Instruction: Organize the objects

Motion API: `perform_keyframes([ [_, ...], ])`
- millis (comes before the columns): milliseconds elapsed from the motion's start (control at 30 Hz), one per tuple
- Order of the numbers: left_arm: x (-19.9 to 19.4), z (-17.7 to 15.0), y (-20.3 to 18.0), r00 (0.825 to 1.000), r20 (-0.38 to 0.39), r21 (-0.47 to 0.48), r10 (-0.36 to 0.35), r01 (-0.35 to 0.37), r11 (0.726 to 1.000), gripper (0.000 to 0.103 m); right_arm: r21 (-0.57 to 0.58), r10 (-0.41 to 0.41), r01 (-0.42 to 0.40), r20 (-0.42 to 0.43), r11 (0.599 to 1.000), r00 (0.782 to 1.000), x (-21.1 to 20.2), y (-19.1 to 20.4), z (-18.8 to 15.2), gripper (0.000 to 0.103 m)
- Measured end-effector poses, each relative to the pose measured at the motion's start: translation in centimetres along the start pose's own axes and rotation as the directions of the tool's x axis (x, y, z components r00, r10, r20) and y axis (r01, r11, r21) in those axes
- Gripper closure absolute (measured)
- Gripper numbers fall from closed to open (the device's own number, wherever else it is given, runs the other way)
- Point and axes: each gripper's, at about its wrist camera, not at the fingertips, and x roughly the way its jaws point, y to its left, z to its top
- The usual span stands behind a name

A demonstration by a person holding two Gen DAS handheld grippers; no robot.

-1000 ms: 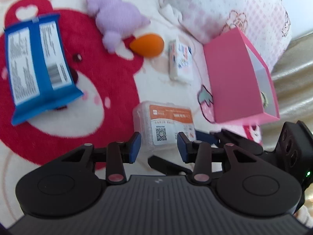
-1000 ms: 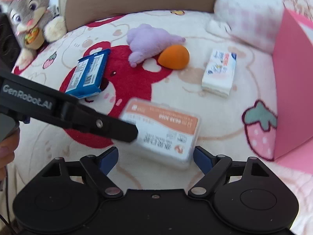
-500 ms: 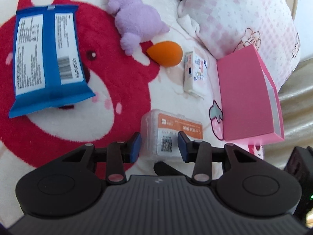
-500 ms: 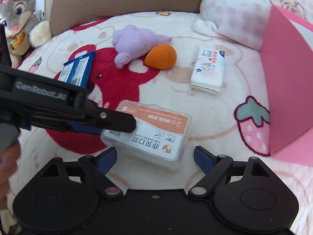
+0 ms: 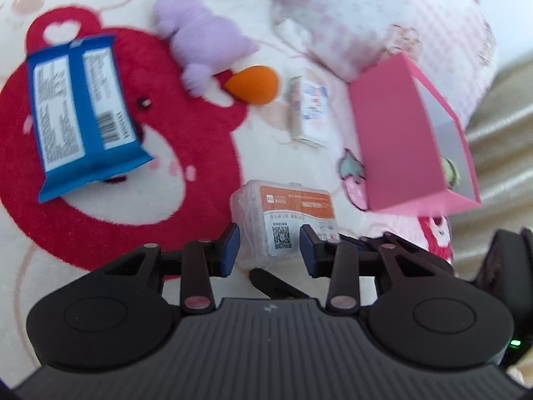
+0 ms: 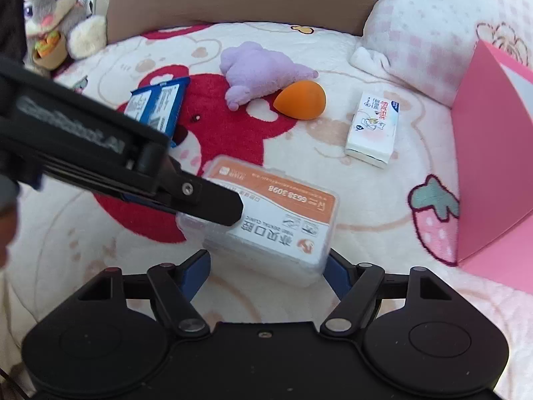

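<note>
Right wrist view shows most things not yet sorted: the blue packet [image 6: 156, 106], purple plush [image 6: 260, 70], orange sponge [image 6: 301, 100] and small white box [image 6: 373, 130] lie loose on the bed blanket [image 6: 349, 200]. The pink box [image 5: 399, 133] already holds something, hardly visible. The clear floss box [image 6: 276, 223] lies between both tools. The left hand-held gripper [image 5: 268, 250] is spread around one end, the right hand-held gripper [image 6: 268, 270] spread at its near side; neither pinches yet.
</note>
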Motion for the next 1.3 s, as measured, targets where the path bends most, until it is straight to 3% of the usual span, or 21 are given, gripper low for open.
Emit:
perform_keyframes([
  [67,-0.4,-0.1,-0.7,1.000,-0.016,0.007,-0.016,0.016,1.000,0.066,-0.017,-0.058,0.058,0.013,0.998,0.998,-0.3,0.1,0.1,0.025],
  [167,-0.8,-0.7,-1.7,1.000,-0.003,0.047,0.030,-0.030,0.998,0.066,0.016,-0.027,0.027,0.040,1.000,0.999,-1.1,-0.4,0.4,0.025],
  [267,-0.5,-0.8,-1.5,1.000,-0.021,0.032,0.024,-0.023,0.999,0.066,-0.045,-0.059,0.061,0.042,0.997,0.997,-1.3,0.3,0.3,0.025],
  [467,0.2,-0.4,0.1,0.999,-0.036,-0.035,0.000,-0.001,0.999,0.066,-0.006,-0.003,0.003,0.045,1.000,0.999,-1.1,-0.5,-0.3,0.025],
  [533,0.4,-0.3,0.4,1.000,-0.005,-0.034,0.005,-0.005,0.999,0.063,0.018,0.017,-0.018,0.054,1.000,0.998,-1.0,-0.9,-0.3,0.024],
  [567,0.6,-0.2,0.5,1.000,0.005,-0.032,0.008,-0.008,0.999,0.056,0.029,0.026,-0.027,0.063,0.999,0.998,-0.9,-1.0,-0.3,0.024],
  [667,1.4,-0.4,1.0,1.000,-0.014,-0.059,-0.021,0.021,0.998,0.051,0.039,0.039,-0.042,0.067,0.998,0.997,-0.5,-1.4,-0.2,0.025],
  [900,1.2,0.4,0.7,0.995,0.104,0.005,0.003,-0.004,1.000,0.048,0.026,0.034,-0.037,0.094,0.999,0.995,0.1,-1.5,0.0,0.026],
  [1033,1.9,1.8,0.9,0.992,0.129,0.044,-0.008,0.003,0.999,0.048,0.029,0.035,-0.038,0.104,0.999,0.994,0.7,-1.9,0.2,0.024],
  [1300,2.0,3.4,2.8,0.987,0.119,-0.103,-0.108,0.120,0.987,0.052,0.076,0.081,-0.089,0.101,0.993,0.992,1.6,-2.6,1.0,0.019],
])
